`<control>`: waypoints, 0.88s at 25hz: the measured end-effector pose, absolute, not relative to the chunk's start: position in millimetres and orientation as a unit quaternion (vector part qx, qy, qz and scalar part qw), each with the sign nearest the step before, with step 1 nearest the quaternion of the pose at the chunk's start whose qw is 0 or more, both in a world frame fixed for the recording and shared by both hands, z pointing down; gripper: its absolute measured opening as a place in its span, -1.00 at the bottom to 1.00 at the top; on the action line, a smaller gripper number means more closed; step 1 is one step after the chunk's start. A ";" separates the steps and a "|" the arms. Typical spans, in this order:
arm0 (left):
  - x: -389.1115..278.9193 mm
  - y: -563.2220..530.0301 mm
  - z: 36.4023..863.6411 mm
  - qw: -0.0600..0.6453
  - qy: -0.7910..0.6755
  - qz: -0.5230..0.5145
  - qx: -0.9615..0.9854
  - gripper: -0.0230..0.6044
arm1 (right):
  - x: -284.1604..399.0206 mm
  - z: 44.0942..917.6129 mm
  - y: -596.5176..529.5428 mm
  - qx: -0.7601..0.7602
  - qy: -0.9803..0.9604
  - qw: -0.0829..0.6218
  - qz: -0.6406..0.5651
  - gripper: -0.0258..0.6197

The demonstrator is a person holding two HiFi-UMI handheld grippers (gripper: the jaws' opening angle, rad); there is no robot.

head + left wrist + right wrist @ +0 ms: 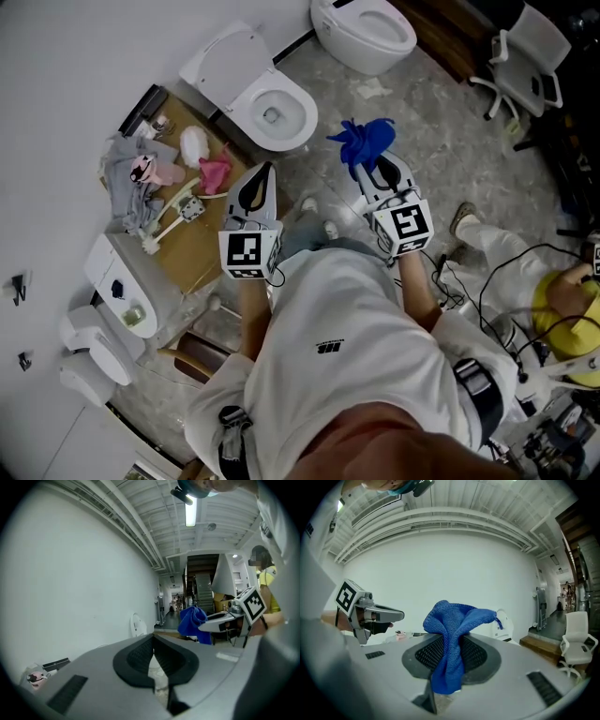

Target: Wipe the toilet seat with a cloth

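The right gripper [364,165] is clamped shut on a blue cloth [361,139]. In the right gripper view the cloth [450,620] fills the gap between the pads and bunches above them.

The left gripper [266,167] has its jaws together with nothing between them, as confirmed in its own view [152,640].

The toilet seat [302,111] is down and bare, with the lid [223,61] raised behind it. The cloth hangs just off the seat's front right, not touching it. The seat's long axis runs from the lid towards the cloth. The empty left gripper sits just below the seat's front edge.

Judgement: the cloth must travel forward and left onto the rim.

Only the head view shows the seat, while only the gripper views show the grip.
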State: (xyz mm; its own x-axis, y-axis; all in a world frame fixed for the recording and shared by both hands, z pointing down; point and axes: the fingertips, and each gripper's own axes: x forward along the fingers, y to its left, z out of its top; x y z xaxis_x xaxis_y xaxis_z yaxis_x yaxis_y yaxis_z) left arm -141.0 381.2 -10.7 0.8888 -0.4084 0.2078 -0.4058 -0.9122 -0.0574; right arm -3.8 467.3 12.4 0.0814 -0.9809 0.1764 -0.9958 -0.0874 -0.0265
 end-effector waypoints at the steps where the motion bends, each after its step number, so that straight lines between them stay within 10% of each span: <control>1: -137.8 377.0 -9.5 0.006 0.209 -0.108 -0.972 -0.89 | -1.1 13.5 463.3 0.734 -0.674 0.049 0.075 -0.63; 22: -34.7 219.5 26.5 -0.019 0.196 -0.118 -0.973 -0.89 | 98.6 38.2 314.4 0.741 -0.661 0.079 0.088 -0.63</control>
State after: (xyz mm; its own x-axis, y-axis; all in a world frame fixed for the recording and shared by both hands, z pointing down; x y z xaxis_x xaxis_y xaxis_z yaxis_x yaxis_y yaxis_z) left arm -34.7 219.5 26.5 0.8954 -0.3769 0.2371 -0.3860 -0.9225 -0.0085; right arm 98.6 314.4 38.2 0.1104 -0.9655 0.2358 -0.9936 -0.1134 0.0010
